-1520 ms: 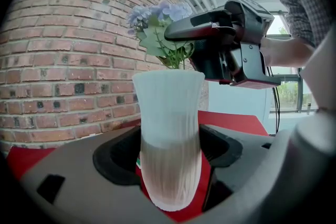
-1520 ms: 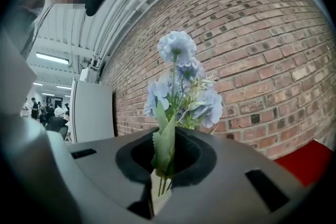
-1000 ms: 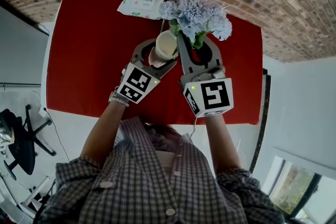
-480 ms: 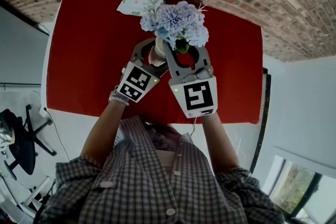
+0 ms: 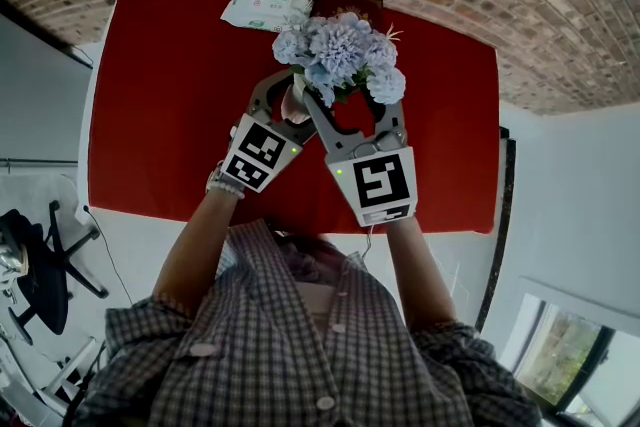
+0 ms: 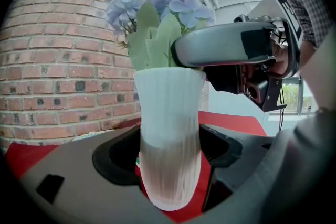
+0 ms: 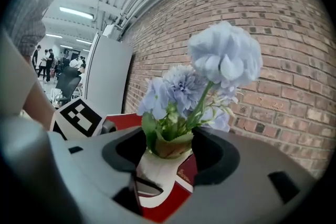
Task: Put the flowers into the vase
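Both arms reach forward, side by side. The left gripper (image 5: 290,103) has its jaws clamped on the vase (image 6: 170,134). The right gripper (image 5: 352,110) has just been opening its jaws, now loose around the flowers (image 5: 338,50).

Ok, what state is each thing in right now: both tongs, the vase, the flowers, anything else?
left tongs: shut on the vase.
right tongs: open, jaws just opened, stems between them but not gripped.
vase: upright, flowers inside.
flowers: standing in the vase, held by neither tongs.
wipes pack: lying flat on the red cloth, far side.
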A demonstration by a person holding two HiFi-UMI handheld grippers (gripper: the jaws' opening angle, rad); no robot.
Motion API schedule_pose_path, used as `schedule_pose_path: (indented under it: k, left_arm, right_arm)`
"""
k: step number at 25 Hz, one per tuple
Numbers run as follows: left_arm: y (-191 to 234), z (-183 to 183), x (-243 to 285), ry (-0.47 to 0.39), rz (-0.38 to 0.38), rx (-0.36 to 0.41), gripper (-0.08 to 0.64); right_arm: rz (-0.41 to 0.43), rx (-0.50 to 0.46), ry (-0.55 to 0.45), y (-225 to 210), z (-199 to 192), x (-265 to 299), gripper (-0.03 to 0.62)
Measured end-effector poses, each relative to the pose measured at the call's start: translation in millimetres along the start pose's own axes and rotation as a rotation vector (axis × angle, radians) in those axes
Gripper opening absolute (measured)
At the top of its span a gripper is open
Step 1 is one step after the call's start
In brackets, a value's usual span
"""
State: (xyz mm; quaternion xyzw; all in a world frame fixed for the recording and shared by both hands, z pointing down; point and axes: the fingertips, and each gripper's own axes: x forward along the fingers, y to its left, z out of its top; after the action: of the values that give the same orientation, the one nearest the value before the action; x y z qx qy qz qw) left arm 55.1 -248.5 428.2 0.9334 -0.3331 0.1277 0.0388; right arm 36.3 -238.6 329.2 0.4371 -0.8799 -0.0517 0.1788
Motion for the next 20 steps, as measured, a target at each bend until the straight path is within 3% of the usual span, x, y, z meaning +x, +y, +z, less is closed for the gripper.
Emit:
schedule_pose_path:
  k: [20]
  left_arm:
    - [1.6, -7.1, -6.1, 0.009, -0.008, -0.034, 0.353]
  right_arm:
    - [-0.024, 0.125, 0.056, -1.9, -38.8, -42.7, 0.293]
